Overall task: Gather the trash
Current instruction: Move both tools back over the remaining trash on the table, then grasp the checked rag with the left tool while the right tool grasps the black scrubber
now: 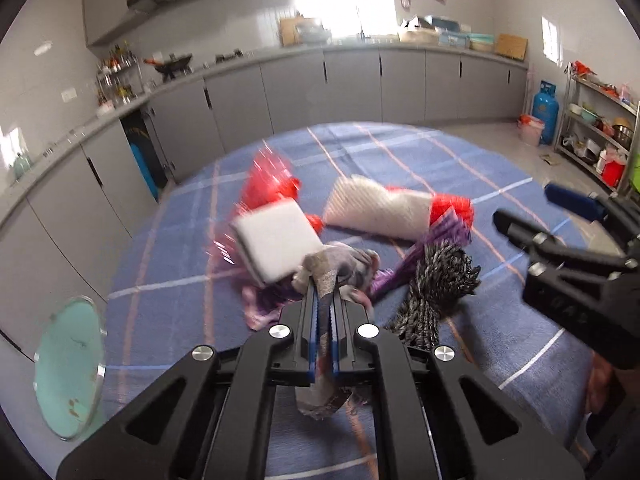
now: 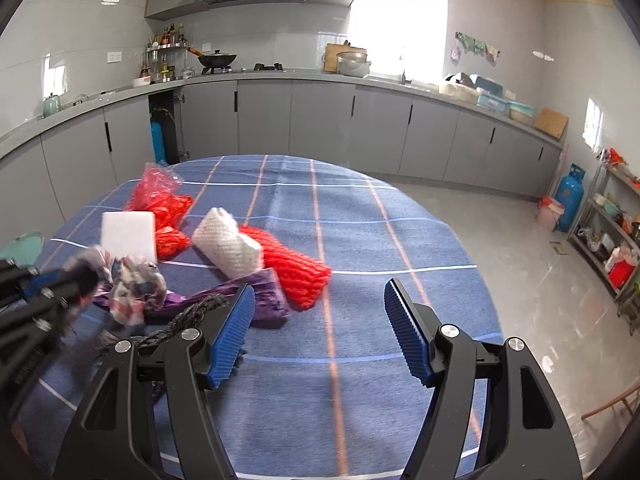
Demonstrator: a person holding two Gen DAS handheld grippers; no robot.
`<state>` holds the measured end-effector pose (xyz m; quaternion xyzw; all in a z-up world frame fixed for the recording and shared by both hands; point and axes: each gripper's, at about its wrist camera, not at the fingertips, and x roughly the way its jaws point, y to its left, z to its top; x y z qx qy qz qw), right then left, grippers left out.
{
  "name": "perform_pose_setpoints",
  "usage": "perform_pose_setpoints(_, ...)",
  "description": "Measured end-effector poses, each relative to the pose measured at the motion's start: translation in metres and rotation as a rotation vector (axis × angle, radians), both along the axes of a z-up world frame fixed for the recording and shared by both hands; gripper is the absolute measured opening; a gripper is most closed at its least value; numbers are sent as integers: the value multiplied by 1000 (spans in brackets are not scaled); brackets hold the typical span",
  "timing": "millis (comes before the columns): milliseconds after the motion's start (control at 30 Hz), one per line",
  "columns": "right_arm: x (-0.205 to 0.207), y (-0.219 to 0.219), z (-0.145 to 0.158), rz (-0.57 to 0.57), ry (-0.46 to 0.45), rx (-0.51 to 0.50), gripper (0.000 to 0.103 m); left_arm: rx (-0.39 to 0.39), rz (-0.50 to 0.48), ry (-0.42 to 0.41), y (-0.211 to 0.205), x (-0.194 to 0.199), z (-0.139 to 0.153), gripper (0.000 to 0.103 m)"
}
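Now the left gripper point(image 1: 325, 300) is clamped on the patterned rag point(image 1: 340, 276); lift gently, while the right gripper point(image 2: 320, 304) hangs apart near the table point(image 2: 400, 240) edge.

Lying on the table point(image 2: 400, 240): two red foam nets point(image 2: 298, 270) point(image 2: 170, 240), one white foam net point(image 2: 230, 246), one white foam block point(image 2: 128, 232), one purple wrapper point(image 2: 266, 300), one dark rope bundle point(image 1: 436, 292), one crumpled patterned wrapper point(image 2: 136, 280).

Grey cabinets point(image 2: 320, 120) ran along the far wall ahead of the gripper under a bright window point(image 2: 396, 24). A blue gas cylinder point(image 2: 568, 200) and metal shelving point(image 2: 612, 240) stood off right on the pale floor point(image 2: 520, 260).
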<state>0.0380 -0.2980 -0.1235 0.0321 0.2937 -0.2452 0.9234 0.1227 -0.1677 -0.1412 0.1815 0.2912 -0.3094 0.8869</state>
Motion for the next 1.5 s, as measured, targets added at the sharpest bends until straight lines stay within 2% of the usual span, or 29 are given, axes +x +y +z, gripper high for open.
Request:
perform_pose_setpoints(100,3,16,2,33,3,6,67,12,51,-97,15,-6,11,5)
perform_pose_setpoints(167,6,26,1,57,8,16,67,9,82,-119,24,-4,13,5)
perform_pose_setpoints(233,12,36,-2,84,28,28,67,2,108,-114,34,1,12,5)
perform_pose_setpoints(433,23,60,-16,135,99,61,67,53,149,-132,50,5,-4,5)
perform_pose_setpoints(533,29,63,-25,150,150,99,62,55,166,-106,58,10,-15,5)
perform_pose_setpoints(633,30,66,-33,185,179,145,33,39,181,-100,67,13,-13,5)
perform_pose_setpoints(667,30,69,-34,204,182,155,20,34,184,-102,68,14,-12,5)
perform_pose_setpoints(800,27,78,-31,231,187,135,3,11,192,-111,76,13,-6,5)
perform_pose_setpoints(1233,7,93,9,274,90,19,2,-57,268,-175,109,10,27,5)
perform_pose_setpoints(1500,30,122,29,369,46,-15,2,-64,353,-221,135,17,41,5)
